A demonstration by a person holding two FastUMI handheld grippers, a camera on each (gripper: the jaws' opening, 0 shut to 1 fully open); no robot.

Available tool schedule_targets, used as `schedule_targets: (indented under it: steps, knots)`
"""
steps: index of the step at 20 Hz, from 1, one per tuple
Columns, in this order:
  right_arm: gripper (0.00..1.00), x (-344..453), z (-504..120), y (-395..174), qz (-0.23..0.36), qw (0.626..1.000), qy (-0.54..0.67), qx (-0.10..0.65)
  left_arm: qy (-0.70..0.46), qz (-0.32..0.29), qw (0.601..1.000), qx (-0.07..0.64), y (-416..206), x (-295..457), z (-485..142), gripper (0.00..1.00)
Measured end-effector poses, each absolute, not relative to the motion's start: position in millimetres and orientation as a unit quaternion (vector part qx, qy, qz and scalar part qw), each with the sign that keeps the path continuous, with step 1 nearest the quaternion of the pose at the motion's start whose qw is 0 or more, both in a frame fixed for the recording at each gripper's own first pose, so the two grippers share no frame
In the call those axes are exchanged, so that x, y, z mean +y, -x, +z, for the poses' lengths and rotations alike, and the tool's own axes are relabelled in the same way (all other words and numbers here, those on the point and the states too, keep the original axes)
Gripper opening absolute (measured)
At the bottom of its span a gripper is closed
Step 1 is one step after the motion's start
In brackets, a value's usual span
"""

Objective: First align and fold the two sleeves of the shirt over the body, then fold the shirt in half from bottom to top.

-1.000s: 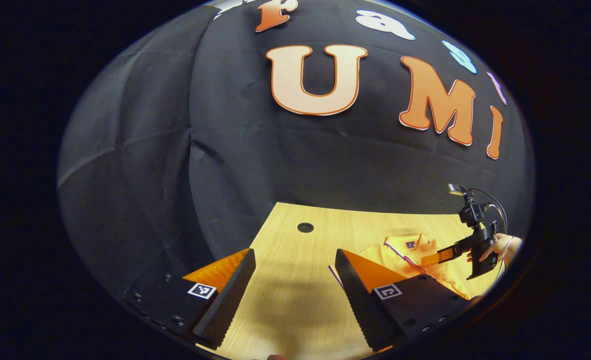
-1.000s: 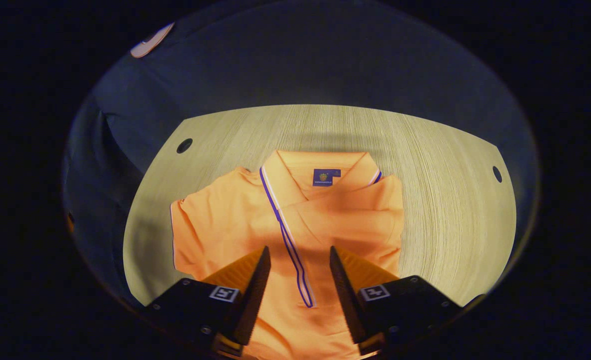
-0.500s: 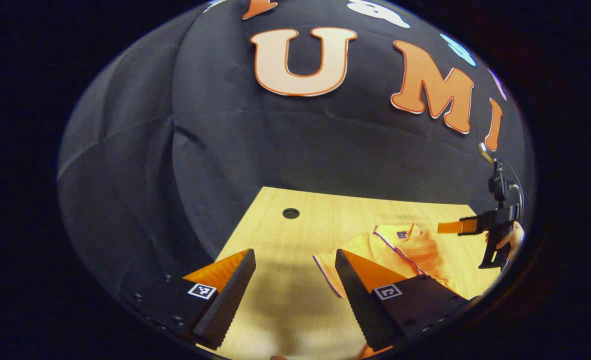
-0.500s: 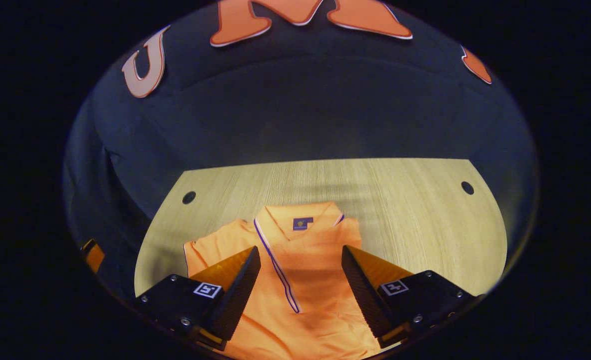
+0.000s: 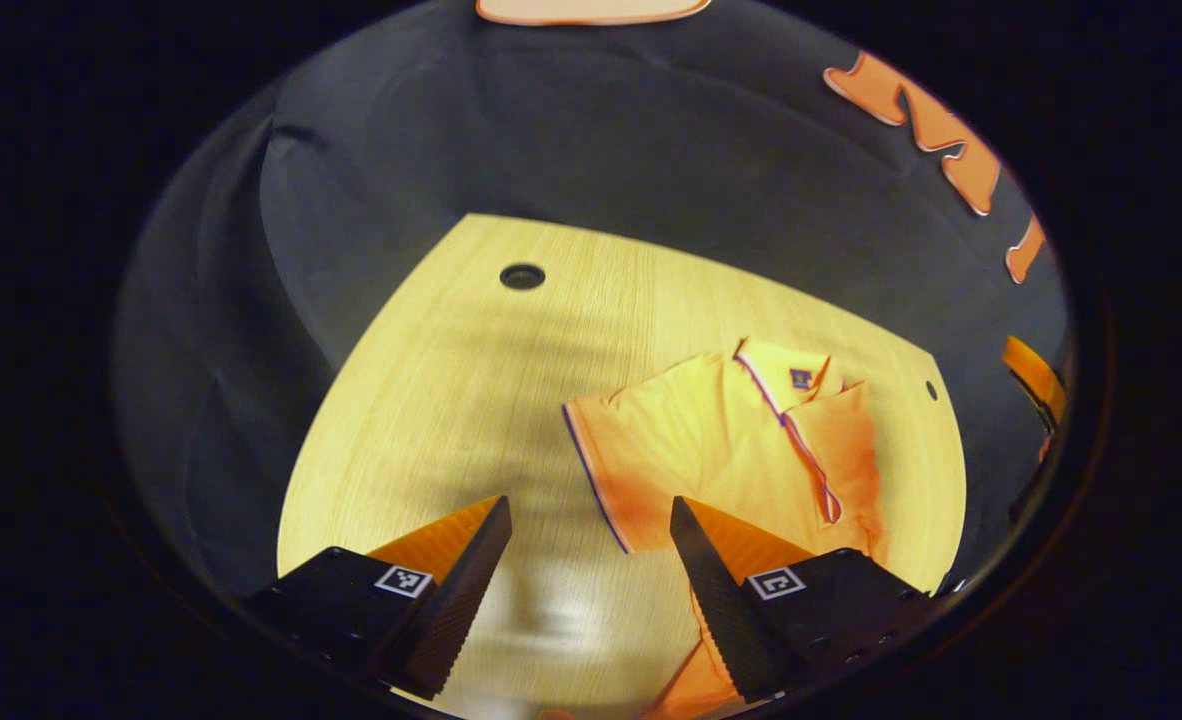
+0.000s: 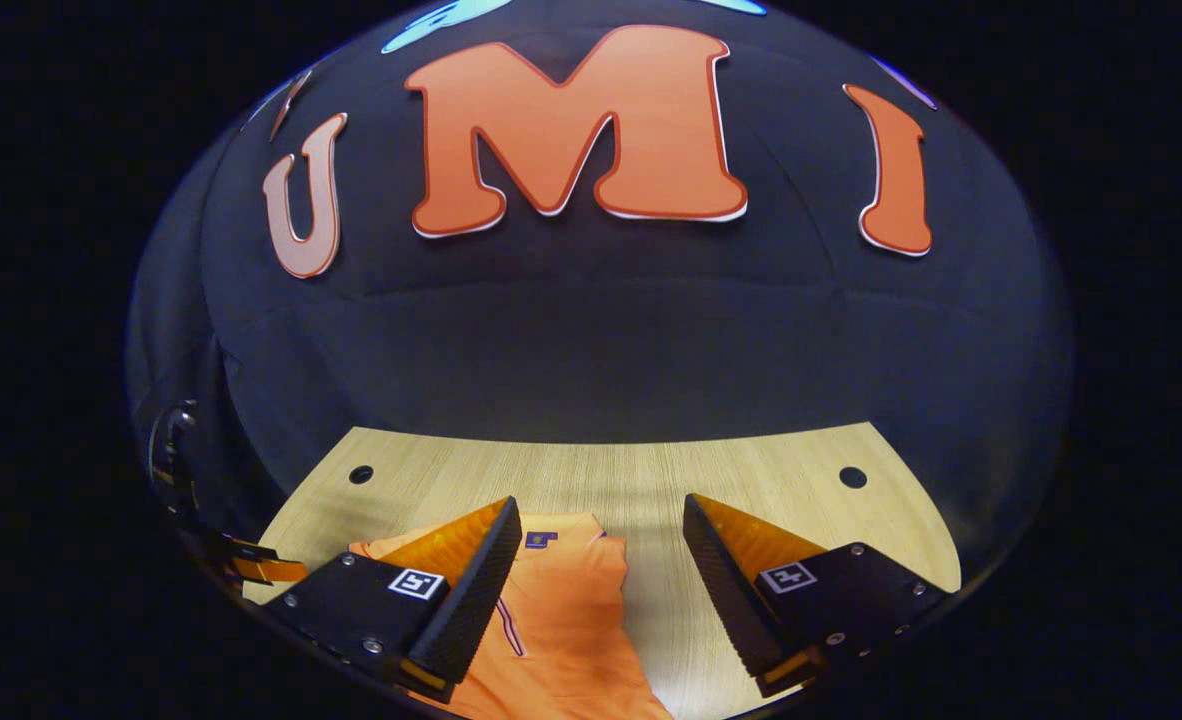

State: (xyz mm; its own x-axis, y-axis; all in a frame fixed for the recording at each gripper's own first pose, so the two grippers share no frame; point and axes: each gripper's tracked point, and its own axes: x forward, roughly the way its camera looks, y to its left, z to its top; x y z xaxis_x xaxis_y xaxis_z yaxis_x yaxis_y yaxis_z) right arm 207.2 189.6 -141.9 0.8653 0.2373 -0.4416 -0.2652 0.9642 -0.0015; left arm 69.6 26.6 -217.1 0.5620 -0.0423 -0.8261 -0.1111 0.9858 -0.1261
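Shirt (image 5: 741, 450) lies flat on wooden table (image 5: 451, 400), collar toward the booth wall, long axis running away from the camera. Left gripper (image 5: 591, 520) gapes wide, empty, above bare table beside the left sleeve (image 5: 611, 470); right sleeve appears folded over the body. Right gripper (image 6: 601, 515) likewise wide apart, holding nothing, above the collar (image 6: 551, 540).
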Motion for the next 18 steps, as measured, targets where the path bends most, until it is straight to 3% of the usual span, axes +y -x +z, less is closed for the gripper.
schedule_targets:
  steps: [6, 15, 16, 17, 18]
  knots:
    - [0.99, 162, -120, -194, 0.151, 0.964, 0.018, 0.219, 0.074, 0.053, 0.836, 0.541, -107, 22, -268, 0.97]
    - [0.99, 128, -133, -190, 0.148, 0.957, -0.014, 0.249, 0.054, 0.085, 0.817, 0.568, -112, 26, -292, 0.96]
    - [0.99, 124, -134, -190, 0.146, 0.957, -0.017, 0.250, 0.055, 0.088, 0.818, 0.566, -113, 25, -292, 0.89]
    - [0.99, 119, -134, -191, 0.142, 0.957, -0.017, 0.251, 0.055, 0.090, 0.817, 0.566, -113, 25, -292, 0.72]
    - [0.99, 118, -134, -191, 0.141, 0.958, -0.017, 0.250, 0.056, 0.082, 0.818, 0.566, -114, 22, -290, 0.64]
